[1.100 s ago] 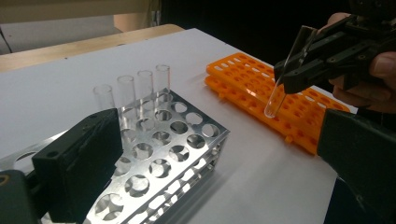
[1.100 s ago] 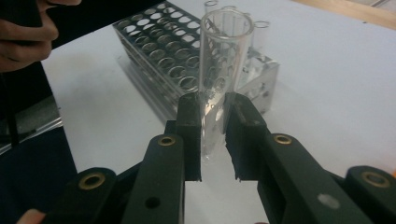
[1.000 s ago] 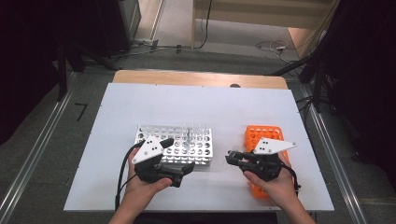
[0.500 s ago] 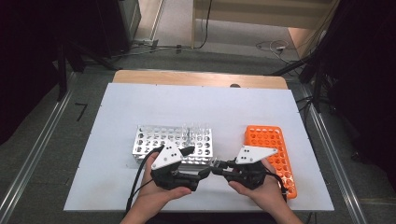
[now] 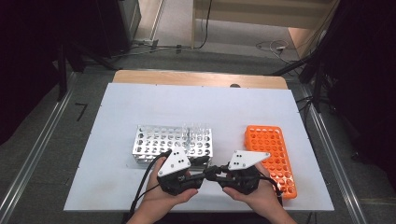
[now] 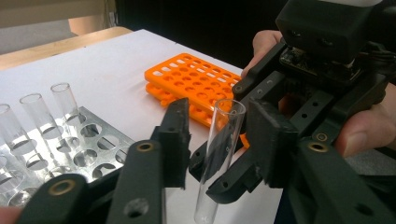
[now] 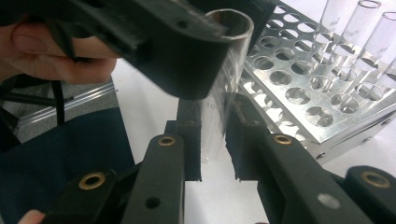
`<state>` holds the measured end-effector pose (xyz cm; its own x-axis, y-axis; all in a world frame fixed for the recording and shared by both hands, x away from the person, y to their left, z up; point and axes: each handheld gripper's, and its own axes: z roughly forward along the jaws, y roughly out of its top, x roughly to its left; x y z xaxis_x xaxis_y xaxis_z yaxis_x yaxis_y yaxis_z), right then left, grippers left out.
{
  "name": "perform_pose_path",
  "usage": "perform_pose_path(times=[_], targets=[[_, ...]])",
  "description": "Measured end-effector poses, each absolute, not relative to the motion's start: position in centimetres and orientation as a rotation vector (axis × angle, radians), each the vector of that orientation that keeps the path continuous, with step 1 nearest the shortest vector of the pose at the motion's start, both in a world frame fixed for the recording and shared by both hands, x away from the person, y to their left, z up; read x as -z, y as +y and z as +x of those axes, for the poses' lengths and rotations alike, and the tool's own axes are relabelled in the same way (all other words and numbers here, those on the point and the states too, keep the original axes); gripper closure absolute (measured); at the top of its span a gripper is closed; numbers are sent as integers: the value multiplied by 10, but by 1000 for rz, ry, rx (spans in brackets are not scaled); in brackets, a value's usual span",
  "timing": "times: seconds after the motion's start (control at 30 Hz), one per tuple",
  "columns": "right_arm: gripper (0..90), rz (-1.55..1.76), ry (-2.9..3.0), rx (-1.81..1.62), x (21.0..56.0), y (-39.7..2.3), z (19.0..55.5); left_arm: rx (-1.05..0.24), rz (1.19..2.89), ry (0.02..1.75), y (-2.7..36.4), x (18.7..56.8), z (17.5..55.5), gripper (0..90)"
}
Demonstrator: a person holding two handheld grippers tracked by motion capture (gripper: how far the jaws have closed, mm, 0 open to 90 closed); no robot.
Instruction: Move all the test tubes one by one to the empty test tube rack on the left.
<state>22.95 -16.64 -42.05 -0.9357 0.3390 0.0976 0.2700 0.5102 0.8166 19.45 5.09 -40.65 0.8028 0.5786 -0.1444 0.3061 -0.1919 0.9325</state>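
A glass test tube passes between 2 hand-held tools at the lower centre of the high view, just above the white worktop (image 5: pixel 140 107).

In the right tool's view, the right tool (image 7: pixel 212 135) is clamped on the lower part of the clear test tube (image 7: pixel 224 93), which stands upright at centre frame. In the left tool's view, the left tool (image 6: pixel 217 135) has just been closing around the same tube near its open top, but whether its pads press on the glass yet cannot be told. The likely risk is a mistimed handover: if the right tool lets go before the left grips firmly, the smooth tube could slip, fall and break. Squeezing or twisting from both ends could crack it. The metal rack (image 5: pixel 173 142) with its standing tubes sits just behind; the orange rack (image 5: pixel 273 154) lies right.
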Motion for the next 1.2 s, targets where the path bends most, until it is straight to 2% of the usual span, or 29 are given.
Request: perform_pose_path(times=[0.3,1.03,1.07,1.2], targets=[[737,520,2677,-1428,420,-163,227,-284,1812,652,48,408,193,737],[730,523,2667,-1452,421,-164,228,-326,1803,630,50,408,193,762],[722,522,2668,-1455,421,-165,228,-333,1801,630,50,408,193,762],[564,514,2672,-1472,421,-166,229,-344,1780,643,55,406,193,762]])
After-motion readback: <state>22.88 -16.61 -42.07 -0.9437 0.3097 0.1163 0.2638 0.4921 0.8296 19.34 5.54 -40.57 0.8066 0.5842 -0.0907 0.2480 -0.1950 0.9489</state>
